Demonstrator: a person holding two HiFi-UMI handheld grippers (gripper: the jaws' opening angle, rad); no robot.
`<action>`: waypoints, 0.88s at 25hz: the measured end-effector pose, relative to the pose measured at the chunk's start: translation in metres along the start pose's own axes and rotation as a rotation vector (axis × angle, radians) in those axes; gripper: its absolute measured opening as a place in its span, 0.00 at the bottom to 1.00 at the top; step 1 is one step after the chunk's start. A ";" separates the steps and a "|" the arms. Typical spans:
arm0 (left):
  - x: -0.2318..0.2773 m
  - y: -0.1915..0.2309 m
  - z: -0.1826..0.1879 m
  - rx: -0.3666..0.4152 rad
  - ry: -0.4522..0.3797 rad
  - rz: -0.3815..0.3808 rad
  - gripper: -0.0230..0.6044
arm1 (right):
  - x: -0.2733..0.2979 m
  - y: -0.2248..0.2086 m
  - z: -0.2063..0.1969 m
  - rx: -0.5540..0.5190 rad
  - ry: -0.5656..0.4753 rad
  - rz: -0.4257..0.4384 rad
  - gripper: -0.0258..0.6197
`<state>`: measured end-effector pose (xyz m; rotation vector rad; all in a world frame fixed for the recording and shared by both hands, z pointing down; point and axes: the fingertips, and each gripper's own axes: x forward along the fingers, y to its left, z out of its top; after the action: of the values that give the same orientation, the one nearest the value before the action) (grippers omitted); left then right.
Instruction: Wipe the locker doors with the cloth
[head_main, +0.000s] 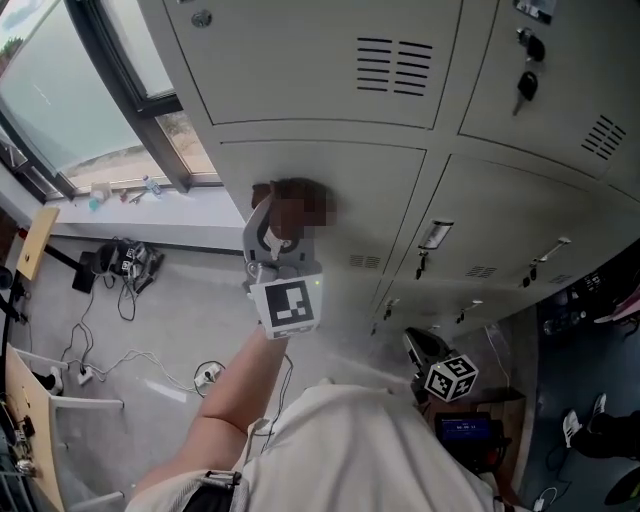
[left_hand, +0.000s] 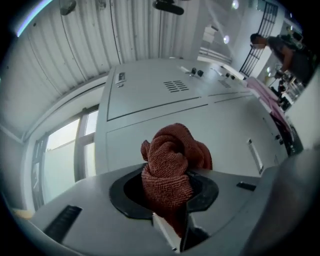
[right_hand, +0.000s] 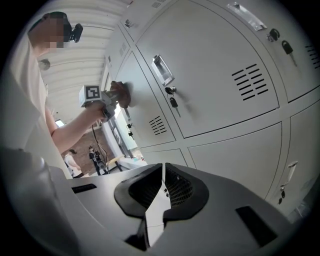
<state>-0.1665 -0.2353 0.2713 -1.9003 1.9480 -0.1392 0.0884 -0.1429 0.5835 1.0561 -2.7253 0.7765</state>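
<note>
Left claw (left_hand: 167, 196) is clamped on my cloth (left_hand: 170, 155), a rust-red, nubbly wad bulging past the tips, up against a grey locker door (head_main: 375, 200). Right claw (right_hand: 163, 190) sits lower, jaws together on nothing, well apart from it.

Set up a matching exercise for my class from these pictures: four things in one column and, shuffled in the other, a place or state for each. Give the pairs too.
Things
1. reddish-brown cloth
2. right gripper
3. key
4. window

Places or states
A. hangs from a lock
B. jaws together, nothing between them
C. left of the lockers in the head view
D. clamped in the left gripper

Pairs: 1-D, 2-B, 3-A, 4-C
</note>
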 end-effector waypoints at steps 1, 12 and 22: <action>0.002 -0.015 0.006 0.010 -0.015 -0.030 0.22 | -0.001 -0.001 0.001 0.001 -0.003 -0.004 0.09; 0.018 -0.153 0.056 0.006 -0.110 -0.320 0.22 | -0.016 -0.014 0.002 0.021 -0.020 -0.039 0.09; 0.022 -0.113 0.079 -0.131 -0.171 -0.298 0.22 | -0.006 -0.012 0.007 -0.001 -0.004 -0.014 0.09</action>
<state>-0.0326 -0.2469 0.2342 -2.2013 1.5903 0.0668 0.1016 -0.1505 0.5810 1.0770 -2.7186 0.7717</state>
